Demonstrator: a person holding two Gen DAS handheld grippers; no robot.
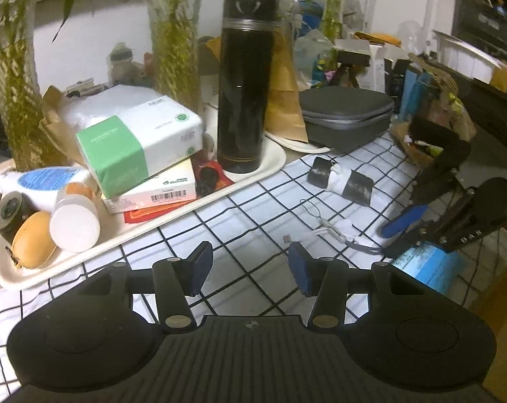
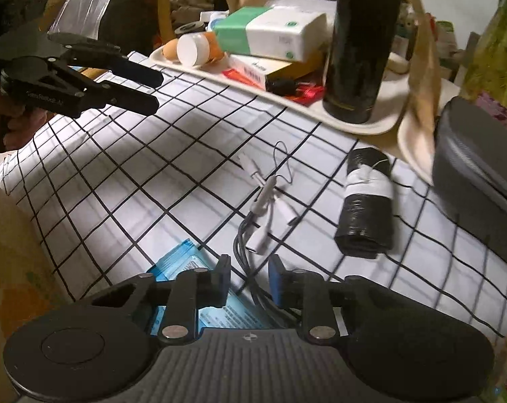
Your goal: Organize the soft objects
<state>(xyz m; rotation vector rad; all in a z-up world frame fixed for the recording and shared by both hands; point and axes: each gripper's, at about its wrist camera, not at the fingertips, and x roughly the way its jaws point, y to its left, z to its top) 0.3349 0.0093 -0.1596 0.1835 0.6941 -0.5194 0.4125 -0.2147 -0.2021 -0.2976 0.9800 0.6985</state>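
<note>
A blue soft pack (image 2: 176, 265) lies on the checked cloth at the near edge, partly under my right gripper (image 2: 250, 278). The jaws stand a narrow gap apart, with a dark cable (image 2: 243, 238) running up between them; no pad visibly presses on it. In the left wrist view the right gripper (image 1: 391, 238) sits over the blue pack (image 1: 424, 265). A black roll with a white band (image 2: 367, 201) (image 1: 340, 178) lies further back. My left gripper (image 1: 250, 268) hangs open over bare cloth with nothing in it, and it shows at the upper left of the right wrist view (image 2: 156, 90).
White cables and adapters (image 2: 266, 198) lie mid-cloth. A cream tray (image 1: 253, 174) at the back carries a tall black flask (image 1: 243, 80), a green-white tissue pack (image 1: 139, 141), boxes and bottles. A grey zip case (image 1: 347, 114) lies right of it. Glass vases with plants stand behind.
</note>
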